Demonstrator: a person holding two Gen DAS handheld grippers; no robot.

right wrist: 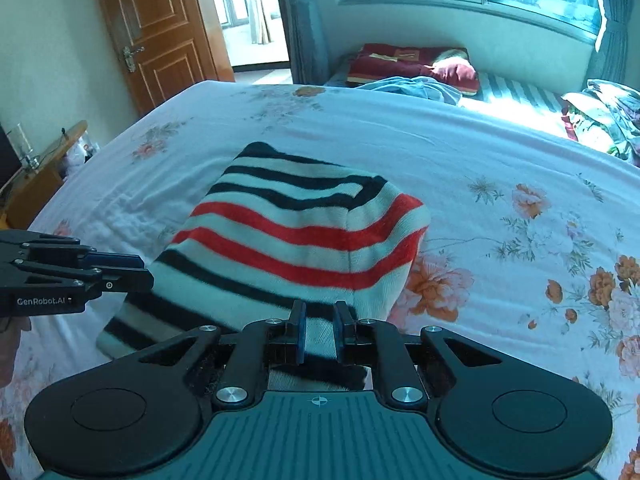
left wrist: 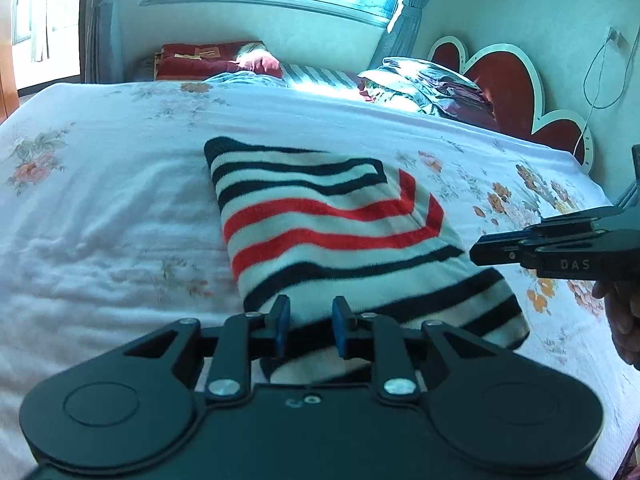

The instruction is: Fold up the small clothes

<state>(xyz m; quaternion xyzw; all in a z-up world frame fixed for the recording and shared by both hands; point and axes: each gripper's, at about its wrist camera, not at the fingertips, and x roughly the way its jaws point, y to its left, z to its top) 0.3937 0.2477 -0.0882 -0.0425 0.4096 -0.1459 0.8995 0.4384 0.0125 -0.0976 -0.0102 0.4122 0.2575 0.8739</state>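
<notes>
We hold a striped knit garment (left wrist: 332,236) by its near edge, one gripper on each side, above a bed (left wrist: 100,208) covered in a white floral sheet. The garment, banded in white, black and red, slopes away from us: its near edge is lifted in our grippers while its far end lies on the sheet, a sleeve or side folded inward across the right part.

Our left gripper (left wrist: 310,328) has its blue-padded jaws drawn close together and clamped on the fabric at the near edge. Our right gripper (right wrist: 320,330) is likewise narrowed and clamped on the same edge, cloth showing between its pads. In the left wrist view the right gripper enters from the right with part of a hand (left wrist: 624,320) below it.

Beyond the bed lie a dark red folded blanket (right wrist: 400,62), a pile of bedding (left wrist: 432,84) by the heart-shaped headboard (left wrist: 504,84), and a wooden door (right wrist: 160,24) stands open.
</notes>
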